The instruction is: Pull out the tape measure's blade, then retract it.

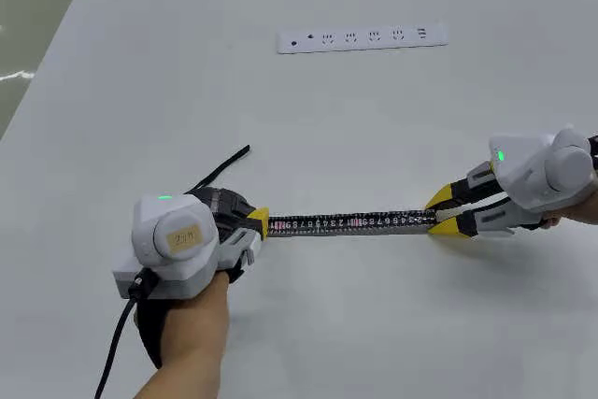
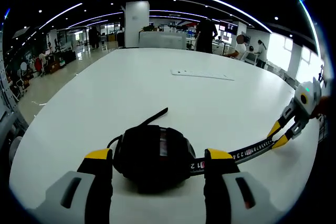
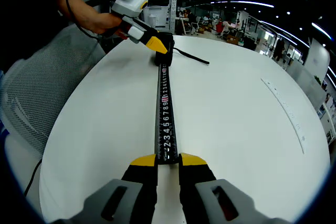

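At the left of the head view, a person's left hand (image 1: pixel 192 310) holds the left gripper (image 2: pixel 157 162). Its yellow-tipped jaws are clenched on either side of the black tape measure case (image 1: pixel 227 207), which sits on the white table (image 1: pixel 374 324). A black wrist strap (image 1: pixel 222 170) trails from the case across the tabletop, away from the person. A dark cable (image 1: pixel 117 348) hangs from the back of this gripper.

From the case the blade (image 1: pixel 350 223) runs out to the right in a straight line, low over the table; whether it touches the surface is hard to tell. It is black with white numerals and a few red marks, and the right gripper view shows the numbers climbing from the free end towards the case.

At the right, the right gripper (image 1: pixel 441 215) has its jaws pinched on the free end of the blade, the yellow tips nearly together with the blade's tip between them. The person's right hand (image 1: pixel 584 207) shows at the edge of the head view.

Well apart from all this, farther back on the table, lies a white power strip (image 1: pixel 363 38).
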Tool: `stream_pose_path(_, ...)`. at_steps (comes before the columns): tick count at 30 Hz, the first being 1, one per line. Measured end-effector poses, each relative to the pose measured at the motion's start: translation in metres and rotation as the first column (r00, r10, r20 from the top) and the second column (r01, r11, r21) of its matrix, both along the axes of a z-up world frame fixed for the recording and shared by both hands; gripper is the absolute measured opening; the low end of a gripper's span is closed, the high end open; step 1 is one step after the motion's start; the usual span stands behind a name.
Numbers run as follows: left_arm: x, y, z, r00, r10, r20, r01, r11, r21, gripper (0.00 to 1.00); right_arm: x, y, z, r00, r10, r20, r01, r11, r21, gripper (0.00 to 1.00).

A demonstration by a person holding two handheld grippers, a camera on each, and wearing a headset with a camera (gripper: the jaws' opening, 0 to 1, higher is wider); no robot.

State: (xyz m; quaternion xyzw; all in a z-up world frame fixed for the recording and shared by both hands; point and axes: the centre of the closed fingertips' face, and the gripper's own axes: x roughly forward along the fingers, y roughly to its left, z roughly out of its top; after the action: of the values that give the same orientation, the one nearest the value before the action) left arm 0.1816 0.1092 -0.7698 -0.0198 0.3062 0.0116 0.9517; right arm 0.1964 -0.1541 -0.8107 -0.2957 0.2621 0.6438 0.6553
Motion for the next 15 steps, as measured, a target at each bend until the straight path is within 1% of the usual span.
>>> stream_pose_path(2, -0.0001, 0.0016, 0.0006, 1.000, 0.011, 0.000, -0.011, 1.000, -0.001, 0.67, 0.0015, -0.0010, -0.0016, 1.000, -0.001, 0.002, 0.001, 1.000, -0.001, 0.15)
stream_pose_path(4, 0.0003, 0.0028, 0.0002, 1.000, 0.018, -0.002, -0.018, 1.000, 0.002, 0.66, -0.0011, 0.0005, 0.0024, 1.000, -0.003, 0.003, 0.003, 1.000, -0.001, 0.15)
stream_pose_path(5, 0.0018, 0.0057, -0.0016, 1.000, 0.028, -0.002, -0.028, 1.000, 0.001, 0.65, -0.0012, 0.0006, 0.0026, 1.000, -0.004, 0.003, 0.004, 1.000, -0.001, 0.15)
stream_pose_path(7, 0.0013, 0.0065, -0.0021, 0.999, 0.041, -0.008, -0.041, 0.999, 0.001, 0.64, 0.0006, -0.0003, 0.0004, 1.000, -0.005, 0.004, 0.005, 1.000, -0.001, 0.15)
stream_pose_path(9, 0.0016, 0.0071, -0.0029, 0.999, 0.047, -0.016, -0.047, 0.999, 0.004, 0.64, 0.0012, -0.0005, 0.0000, 1.000, -0.007, 0.004, 0.007, 1.000, -0.001, 0.15)
stream_pose_path(11, 0.0060, 0.0072, -0.0056, 0.998, 0.051, -0.024, -0.051, 0.999, 0.003, 0.64, 0.0016, -0.0008, -0.0004, 1.000, -0.006, 0.005, 0.006, 1.000, -0.002, 0.15)
stream_pose_path(13, 0.0035, 0.0068, -0.0046, 0.998, 0.042, -0.035, -0.042, 0.999, 0.000, 0.63, 0.0015, -0.0007, -0.0009, 1.000, -0.007, 0.006, 0.007, 1.000, -0.003, 0.15)
stream_pose_path(15, 0.0061, 0.0053, -0.0054, 0.998, 0.041, -0.041, -0.041, 0.999, 0.001, 0.63, 0.0013, -0.0005, -0.0008, 1.000, -0.009, 0.006, 0.009, 1.000, -0.002, 0.15)
